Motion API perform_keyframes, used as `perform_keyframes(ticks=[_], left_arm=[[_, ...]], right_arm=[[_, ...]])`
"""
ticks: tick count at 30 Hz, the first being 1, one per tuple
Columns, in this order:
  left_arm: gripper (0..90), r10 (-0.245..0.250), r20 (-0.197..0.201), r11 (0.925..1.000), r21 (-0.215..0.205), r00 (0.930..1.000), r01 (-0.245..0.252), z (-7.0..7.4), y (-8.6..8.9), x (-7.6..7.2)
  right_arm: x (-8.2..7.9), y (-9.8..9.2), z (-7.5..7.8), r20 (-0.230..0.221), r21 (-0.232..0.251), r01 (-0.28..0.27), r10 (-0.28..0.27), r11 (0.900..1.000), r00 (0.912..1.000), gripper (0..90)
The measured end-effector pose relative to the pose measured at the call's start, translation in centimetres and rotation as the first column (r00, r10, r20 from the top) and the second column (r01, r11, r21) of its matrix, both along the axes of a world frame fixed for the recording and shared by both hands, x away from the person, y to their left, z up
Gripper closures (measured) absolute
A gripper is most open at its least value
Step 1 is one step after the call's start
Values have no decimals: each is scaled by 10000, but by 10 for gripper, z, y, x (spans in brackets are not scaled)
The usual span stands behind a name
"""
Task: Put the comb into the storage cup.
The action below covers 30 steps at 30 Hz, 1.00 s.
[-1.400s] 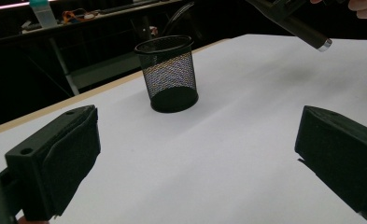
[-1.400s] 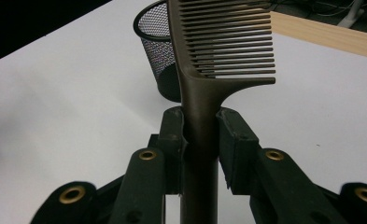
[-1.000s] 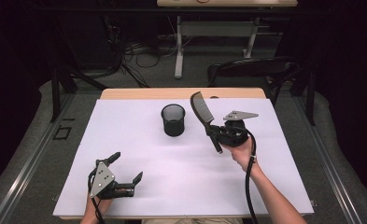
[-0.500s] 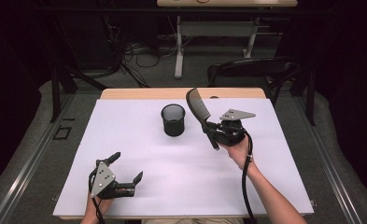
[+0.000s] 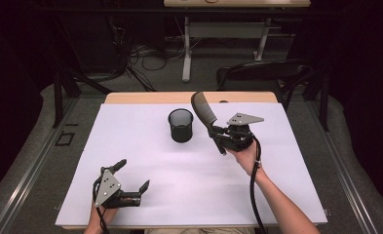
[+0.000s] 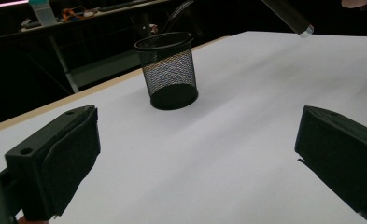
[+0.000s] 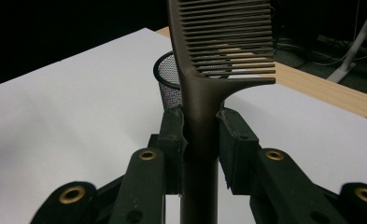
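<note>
One mesh cup (image 5: 181,125) standing upright on white sheet (image 5: 130,146), nothing inside. We are clamping right gripper (image 5: 217,132) on comb (image 5: 204,111) handle, teeth raised just beside cup. We are resting left gripper (image 5: 133,175), jaws apart, near sheet's front edge.

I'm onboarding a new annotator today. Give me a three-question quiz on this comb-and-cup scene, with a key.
1. True or false: the right tool is clamped on the comb.
2. Which way is the mesh cup standing? A) upright B) tipped on its side
3. Fill in: the left tool has its jaws ____ with nothing between them.

Key: 1 true, the pads press the comb's handle. 2 A, upright on the white table cover, open mouth up. 3 open, near the table's front edge.
</note>
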<state>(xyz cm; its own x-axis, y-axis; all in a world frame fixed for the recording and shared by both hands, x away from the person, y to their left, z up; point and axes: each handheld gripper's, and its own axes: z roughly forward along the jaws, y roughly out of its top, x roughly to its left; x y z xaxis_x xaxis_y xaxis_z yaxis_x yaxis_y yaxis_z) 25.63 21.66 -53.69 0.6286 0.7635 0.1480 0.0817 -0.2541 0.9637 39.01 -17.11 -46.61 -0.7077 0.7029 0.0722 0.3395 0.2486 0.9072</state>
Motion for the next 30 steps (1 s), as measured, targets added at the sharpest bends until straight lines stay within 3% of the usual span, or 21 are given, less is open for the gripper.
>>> perform_keyframes(ticks=[5, 9, 16, 21, 30], left_arm=[[1, 45, 41, 10000, 3, 10000, -45, 1, -1, 0], [1, 77, -79, 10000, 33, 9999, -77, -1, -3, 1], [1, 236, 58, 9997, 77, 9997, -236, 0, -2, -2], [1, 157, -90, 9999, 59, 9998, -156, -1, -2, 2], [1, 87, -19, 9999, 99, 10000, -87, 0, -2, 1]], right_arm=[[1, 5, 3, 90, 20, -100, 100, 9999, 9999, 729], [2, 6, 5, 196, 249, -91, 86, 9996, 9998, 729], [6, 9, 11, 261, 594, -138, 123, 9981, 9996, 729], [11, 9, 13, 315, 586, -156, 138, 9982, 9994, 729], [18, 11, 16, 459, 555, -142, 117, 9984, 9989, 729]])
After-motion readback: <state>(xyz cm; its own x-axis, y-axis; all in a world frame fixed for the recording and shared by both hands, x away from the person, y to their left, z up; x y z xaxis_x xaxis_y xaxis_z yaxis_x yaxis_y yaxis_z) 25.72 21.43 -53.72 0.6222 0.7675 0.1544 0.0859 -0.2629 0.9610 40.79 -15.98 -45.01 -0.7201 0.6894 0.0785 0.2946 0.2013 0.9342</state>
